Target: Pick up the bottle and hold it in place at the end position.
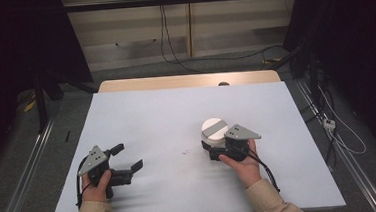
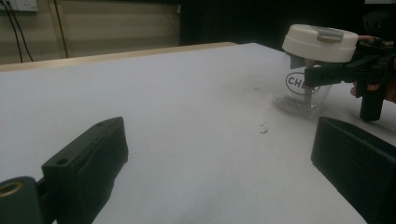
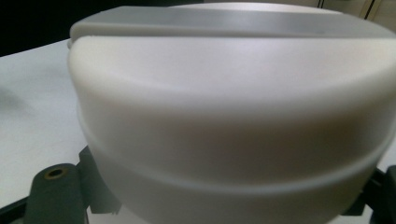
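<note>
A white table fills the high view, with your forearms coming in from the bottom edge. At the left, your left hand holds the left tool low over the near left part of the table, its two black jaws spread apart with nothing between them. In the left gripper view those jaws rise at either side with bare table between. Just right of the table's middle lies a small dark speck. Further right stands the jar, a clear container with a wide white lid that has a grey strip across its top; dark lettering shows on its clear wall. It stands upright on the table, right of centre and well apart from the left tool. Your right hand holds the right tool against the jar's near side, and its jaws are clamped on the jar's clear body just beneath the lid. In the right gripper view the lid looms very close and blurred, with the dark jaw bases at either lower corner.
</note>
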Demonstrator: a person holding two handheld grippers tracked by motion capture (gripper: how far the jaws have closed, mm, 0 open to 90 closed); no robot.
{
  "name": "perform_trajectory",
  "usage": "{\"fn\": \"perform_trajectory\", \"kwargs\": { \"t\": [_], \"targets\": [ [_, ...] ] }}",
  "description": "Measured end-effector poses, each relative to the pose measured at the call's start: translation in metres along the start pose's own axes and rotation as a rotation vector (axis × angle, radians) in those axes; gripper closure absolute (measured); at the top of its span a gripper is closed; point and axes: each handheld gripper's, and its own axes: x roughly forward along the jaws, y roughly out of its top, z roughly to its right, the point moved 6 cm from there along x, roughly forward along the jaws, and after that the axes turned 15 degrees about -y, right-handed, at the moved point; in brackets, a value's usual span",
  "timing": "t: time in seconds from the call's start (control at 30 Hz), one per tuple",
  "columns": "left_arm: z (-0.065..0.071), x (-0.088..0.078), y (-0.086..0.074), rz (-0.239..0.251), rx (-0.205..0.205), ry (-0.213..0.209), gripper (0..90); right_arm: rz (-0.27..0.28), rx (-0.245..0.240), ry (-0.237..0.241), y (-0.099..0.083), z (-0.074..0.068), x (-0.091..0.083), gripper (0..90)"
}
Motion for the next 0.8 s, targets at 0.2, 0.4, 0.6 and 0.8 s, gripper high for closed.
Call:
{"fn": "perform_trajectory", "kwargs": {
  "t": [0.2, 0.4, 0.6, 0.8],
  "targets": [
    [-0.001, 0.000, 0.000, 0.005, -0.002, 0.007, 3.6, -0.004, 0.011, -0.001, 0.000, 0.002, -0.001, 18.3],
    [0.001, 0.001, 0.000, -0.007, 0.005, 0.004, 3.6, 0.018, 0.004, 0.003, 0.007, 0.002, -0.003, 18.4],
    [0.002, -0.001, -0.001, -0.009, 0.010, 0.010, 3.6, 0.021, -0.008, 0.012, 0.012, 0.000, -0.002, 18.5],
    [0.002, -0.001, -0.001, -0.010, 0.009, 0.015, 3.6, 0.031, -0.021, 0.022, 0.017, -0.003, 0.001, 18.5]
  ]
}}
